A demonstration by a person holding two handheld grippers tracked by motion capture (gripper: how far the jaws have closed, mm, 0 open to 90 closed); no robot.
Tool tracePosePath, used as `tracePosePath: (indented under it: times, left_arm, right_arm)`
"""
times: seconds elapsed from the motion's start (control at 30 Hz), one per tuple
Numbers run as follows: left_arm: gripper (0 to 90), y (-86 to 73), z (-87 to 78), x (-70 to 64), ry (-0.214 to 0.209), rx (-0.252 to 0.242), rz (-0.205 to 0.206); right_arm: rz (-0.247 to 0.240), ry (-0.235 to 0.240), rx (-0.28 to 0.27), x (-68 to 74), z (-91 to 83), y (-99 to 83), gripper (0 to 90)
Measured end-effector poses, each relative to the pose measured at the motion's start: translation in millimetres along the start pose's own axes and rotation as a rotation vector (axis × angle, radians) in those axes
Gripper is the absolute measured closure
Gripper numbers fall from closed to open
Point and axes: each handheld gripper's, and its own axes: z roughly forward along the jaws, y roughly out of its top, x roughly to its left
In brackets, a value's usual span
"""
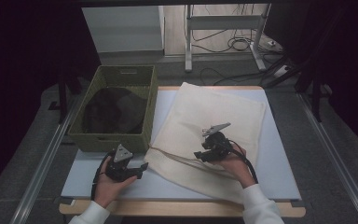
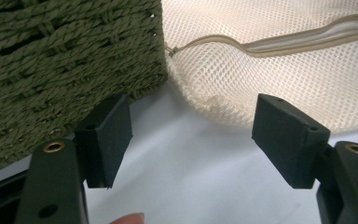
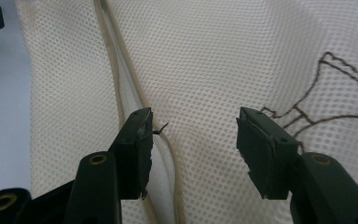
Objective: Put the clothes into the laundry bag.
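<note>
Resting left gripper [image 1: 140,167]: jaws spread, empty, between basket [image 1: 103,141] corner and mesh bag [image 1: 223,107] edge.
Right gripper [image 3: 192,142]: spread over bag's zipper [image 3: 121,88].
Writing: none readable.

Basket [image 1: 116,109] left of mesh bag [image 1: 214,121]; both on table [image 1: 279,158].

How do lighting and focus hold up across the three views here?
High view: dim, dark at the edges, so the dark contents of the green basket are unreadable. Left gripper view: bright, mesh bag sharp, left gripper jaws slightly soft. Right gripper view: evenly lit, mesh weave and zipper crisp, no glare around the right gripper.
</note>
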Motion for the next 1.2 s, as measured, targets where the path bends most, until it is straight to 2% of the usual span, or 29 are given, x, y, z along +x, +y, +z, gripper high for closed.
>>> tracePosePath:
  times: [0.13,0.43,0.5,0.8,1.13,1.2]
  left_arm:
    - [28.7,-1.1,-0.7,-0.6,0.007,-0.009,-0.003]
    - [28.8,-5.8,1.3,-3.5,0.028,-0.007,-0.023]
    - [28.9,-5.4,-1.3,-1.7,0.035,-0.027,-0.037]
    - [29.0,-6.3,0.2,-0.5,0.032,-0.016,-0.037]
    - [29.0,-7.1,0.1,0.8,0.021,-0.013,-0.034]
    - [28.9,-6.8,1.0,0.0,0.017,-0.013,-0.030]
  right_arm:
    - [-0.029,0.007,0.041,1.8,7.9,-0.2,47.9]
    - [-0.036,0.017,0.084,2.9,16.6,-0.9,52.0]
    - [-0.046,0.011,0.102,4.4,18.7,-0.8,53.6]
    - [-0.068,-0.011,0.163,5.6,30.0,-3.3,57.1]
    - [-0.052,-0.036,0.161,4.0,30.1,-5.0,66.5]
    - [-0.051,-0.049,0.159,3.2,29.9,-5.4,72.0]
